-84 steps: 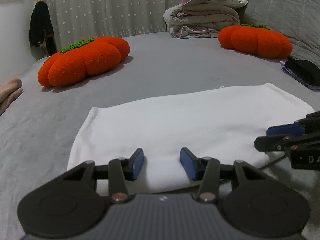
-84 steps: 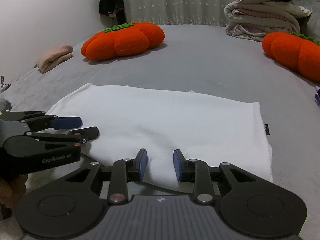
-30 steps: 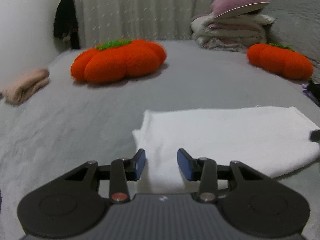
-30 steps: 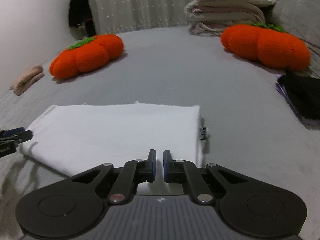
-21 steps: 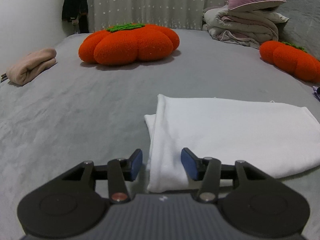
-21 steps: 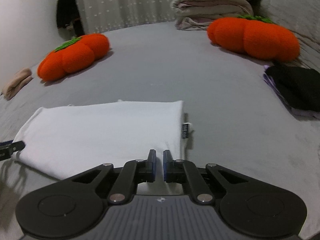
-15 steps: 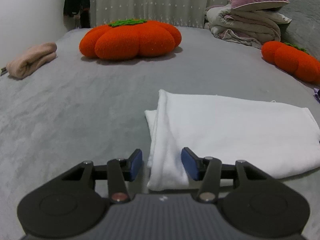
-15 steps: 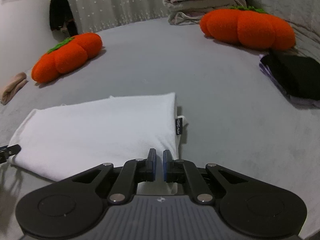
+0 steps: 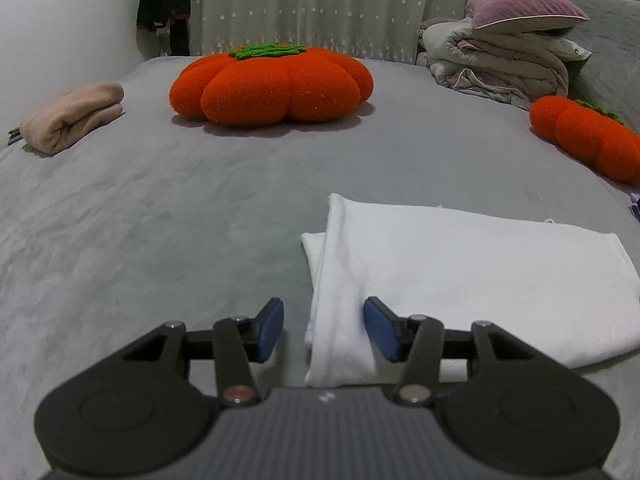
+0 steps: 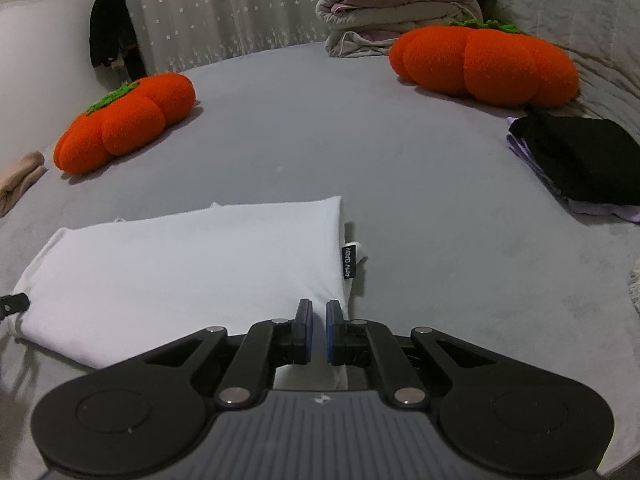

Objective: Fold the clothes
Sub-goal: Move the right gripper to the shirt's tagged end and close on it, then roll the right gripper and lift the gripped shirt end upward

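Observation:
A white garment lies folded into a long strip on the grey bed; it also shows in the right wrist view with a small black label at its right end. My left gripper is open and straddles the near left corner of the strip. My right gripper is nearly shut, its blue pads close together at the strip's near right corner. Whether cloth sits between the pads is hidden.
An orange pumpkin cushion and a rolled pink cloth lie far left. A second pumpkin cushion, a folded quilt stack and a black-and-lilac clothes pile lie to the right.
Both grippers have moved apart from the strip's middle to its two ends. The right gripper has narrowed from open to nearly shut. The garment lies as before.

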Available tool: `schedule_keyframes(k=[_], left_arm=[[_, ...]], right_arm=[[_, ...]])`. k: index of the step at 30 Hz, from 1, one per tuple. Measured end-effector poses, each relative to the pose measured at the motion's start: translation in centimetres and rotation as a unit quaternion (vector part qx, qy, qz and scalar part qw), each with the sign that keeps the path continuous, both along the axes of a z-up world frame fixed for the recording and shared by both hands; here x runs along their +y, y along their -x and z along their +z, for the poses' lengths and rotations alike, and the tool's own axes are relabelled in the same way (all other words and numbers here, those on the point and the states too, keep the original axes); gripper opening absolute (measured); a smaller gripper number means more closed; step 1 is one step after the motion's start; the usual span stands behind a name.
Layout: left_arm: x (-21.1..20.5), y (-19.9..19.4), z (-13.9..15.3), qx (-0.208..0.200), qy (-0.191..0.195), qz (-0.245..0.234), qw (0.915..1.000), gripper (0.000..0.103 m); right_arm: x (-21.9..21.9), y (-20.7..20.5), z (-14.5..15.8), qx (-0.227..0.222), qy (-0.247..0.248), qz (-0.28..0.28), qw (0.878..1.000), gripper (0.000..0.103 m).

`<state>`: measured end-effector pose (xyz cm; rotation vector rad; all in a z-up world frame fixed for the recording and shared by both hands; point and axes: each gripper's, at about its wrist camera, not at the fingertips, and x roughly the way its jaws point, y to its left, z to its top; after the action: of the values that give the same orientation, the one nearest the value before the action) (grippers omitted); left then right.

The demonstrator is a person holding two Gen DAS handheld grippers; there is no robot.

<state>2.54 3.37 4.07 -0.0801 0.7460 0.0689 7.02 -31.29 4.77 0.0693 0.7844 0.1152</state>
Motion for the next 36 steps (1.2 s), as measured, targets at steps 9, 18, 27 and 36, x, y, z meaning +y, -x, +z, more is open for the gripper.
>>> schedule_keyframes(k=[9,18,27,36], left_arm=[[0.4,-0.4,-0.6,0.005,0.011,0.011,0.9999,0.054],[1.1,0.1,0.3,-0.016,-0.005,0.021,0.9996,0.049],[1.8,-0.5,-0.5,0.003,0.005,0.034,0.9994,0.052],[2.0,-0.9,-0.8,0.01,0.007,0.044,0.999,0.055]], right_arm=[[0.6,-0.4,-1.0,-0.005,0.017,0.0,1.0,0.004],[-0.4,1.0,1.1,-0.028,0.003,-0.011,1.0,0.019],[-0.6,0.1,-0.7,0.001,0.005,-0.011,1.0,0.019],[-0.7,0.2,-0.7,-0.007,0.004,-0.025,1.0,0.023]])
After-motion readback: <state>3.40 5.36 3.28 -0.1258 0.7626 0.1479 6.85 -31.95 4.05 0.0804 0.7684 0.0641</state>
